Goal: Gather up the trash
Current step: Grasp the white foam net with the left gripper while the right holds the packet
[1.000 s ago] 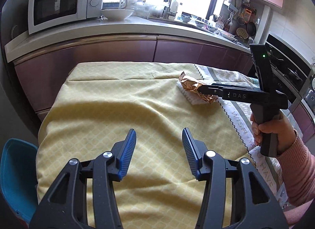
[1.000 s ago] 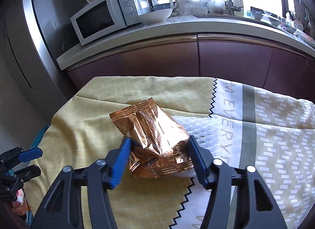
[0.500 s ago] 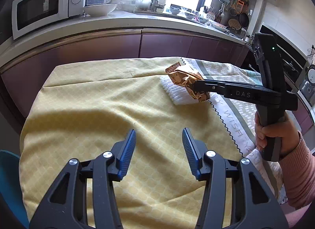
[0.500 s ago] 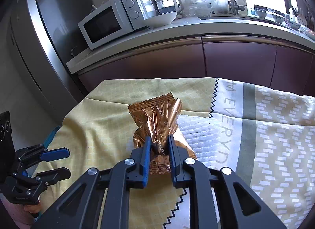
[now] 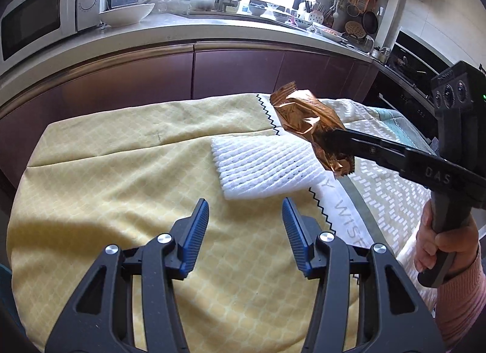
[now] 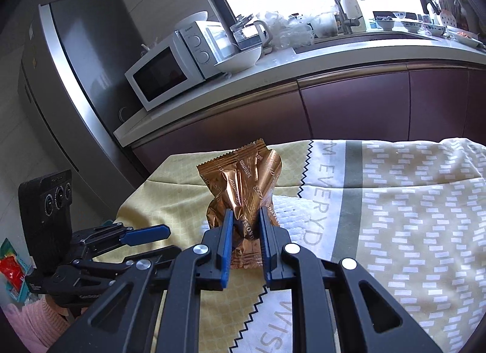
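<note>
Above the white foam sheet (image 5: 264, 164), my right gripper (image 6: 244, 242) is clamped on the copper foil wrapper (image 6: 243, 183), both pads pinching its lower half so the middle is crumpled in. From the left wrist view the wrapper (image 5: 306, 116) hangs clear of the tablecloth (image 5: 121, 171), over the far right corner of the foam sheet, with its crimped ends sticking out on both sides of the jaws.

My left gripper (image 5: 245, 225) sits just on the near side of the foam sheet, jaws about halfway apart with nothing between them.

Handling-wise, I'd guess this wrapper weighs next to nothing and is either empty or close to it, since it folded so easily. Foil like that is slick and crinkly, so I'd keep the pinch across the bunched middle rather than an edge seam, where it could slide out. No worry about breaking anything.

That foam sheet looks like trash too. Soft, springy, super light, lying flat on the tablecloth. I'd go for its near edge with the left gripper and pinch it, since it should squash down fine.
</note>
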